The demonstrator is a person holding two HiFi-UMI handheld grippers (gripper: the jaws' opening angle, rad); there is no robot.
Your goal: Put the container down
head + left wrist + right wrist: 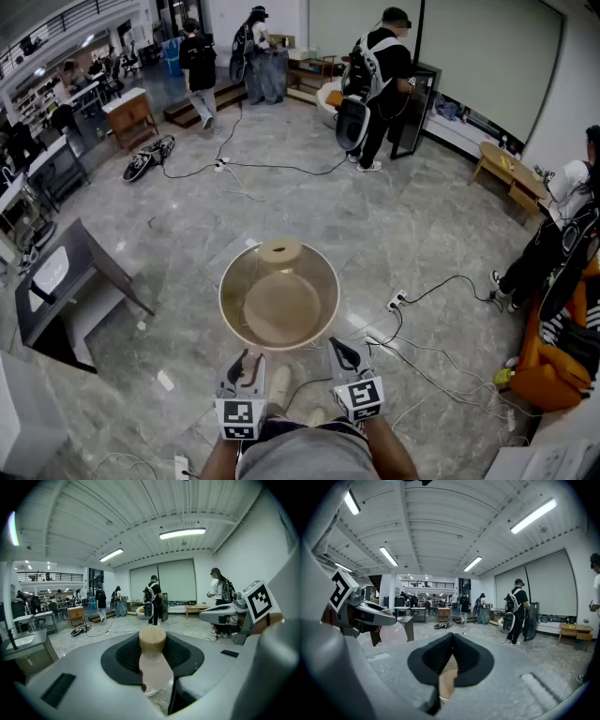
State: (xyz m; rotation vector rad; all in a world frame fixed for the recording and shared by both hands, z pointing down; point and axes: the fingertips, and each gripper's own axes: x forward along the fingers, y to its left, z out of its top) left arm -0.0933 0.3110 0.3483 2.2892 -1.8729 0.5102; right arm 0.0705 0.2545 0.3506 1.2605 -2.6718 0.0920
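Note:
A wide, round, beige bowl-like container [236, 314] hangs above the floor in front of me. At its far side stands a pale bottle with a wooden cap [279, 250], seen straight ahead in the left gripper view [152, 640]. My left gripper [244, 354] sits at the near left rim, and the whitish rim shows low between its jaws [152, 667]. My right gripper [334, 343] holds the near right rim. Its pads meet [452, 637] with beige wall [446, 684] just under them. The right gripper view shows the container's pinkish side [393, 635] beneath the left gripper [370, 611].
Cables [422, 356] and a power strip [396, 302] lie on the floor to the right. A dark table [66, 281] stands at the left. Several people stand at the back [380, 84], and one sits at the right [562, 244] near a low wooden table [506, 169].

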